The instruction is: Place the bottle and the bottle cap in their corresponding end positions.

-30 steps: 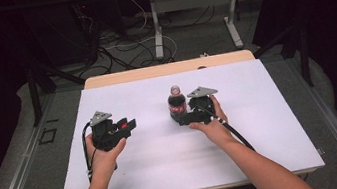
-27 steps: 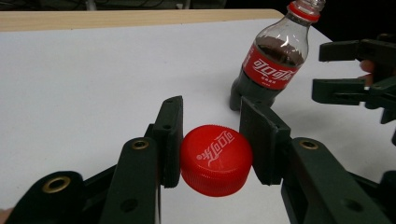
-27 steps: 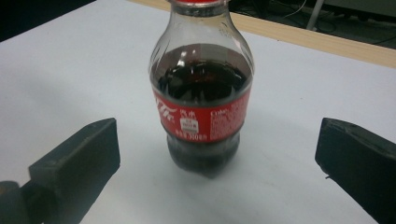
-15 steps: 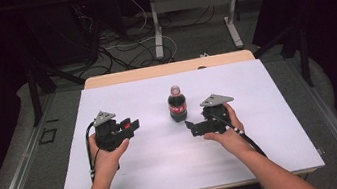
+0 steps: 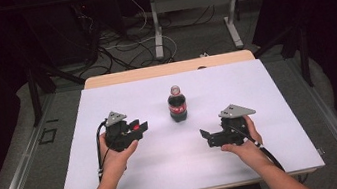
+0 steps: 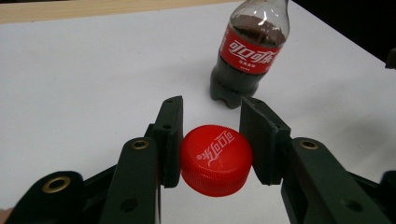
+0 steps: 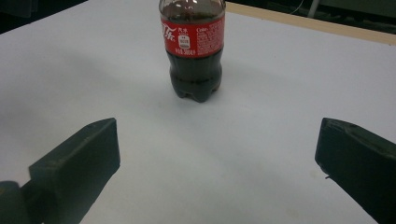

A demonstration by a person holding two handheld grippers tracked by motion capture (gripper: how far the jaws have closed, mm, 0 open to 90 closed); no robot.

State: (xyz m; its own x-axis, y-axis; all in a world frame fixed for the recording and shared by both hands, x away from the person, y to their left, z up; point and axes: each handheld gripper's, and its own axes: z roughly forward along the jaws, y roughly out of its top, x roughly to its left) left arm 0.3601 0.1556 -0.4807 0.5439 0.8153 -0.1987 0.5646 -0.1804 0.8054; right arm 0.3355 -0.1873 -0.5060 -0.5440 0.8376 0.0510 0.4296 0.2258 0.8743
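My left gripper (image 6: pixel 211 140) is clamped on the red bottle cap (image 6: pixel 216 159), one black pad pressed to each side of its ribbed edge, white script facing up. From the high view I see this gripper (image 5: pixel 137 128) at the left of the white table (image 5: pixel 280 108), held in my left hand (image 5: pixel 116 150), with the cap (image 5: pixel 135 127) a small red spot between the jaws. My right gripper (image 7: pixel 217 154) has its jaws wide apart with nothing between them, just bare tabletop; from above it (image 5: pixel 205 138) sits at the right, gripped by my right hand (image 5: pixel 244 141), pointing toward the middle of the table.

Between the two grippers, a little farther from me, stands the cola bottle (image 5: pixel 177 104), upright and apart from both. Nothing lies between either gripper and the bottle; the white surface around it is bare. Beyond the table's far edge I see a strip of wooden tabletop (image 5: pixel 167 69), then a floor with cables (image 5: pixel 124 45) and the legs of a desk frame (image 5: pixel 158 25).

The bottle (image 7: pixel 193 49) is clear plastic with dark cola, a red label with white lettering around its upper body, and a lobed base set flat on the table. In the left gripper view the bottle (image 6: pixel 250 51) shows an empty space above the liquid in its shoulder, and its neck runs off the top of that picture.
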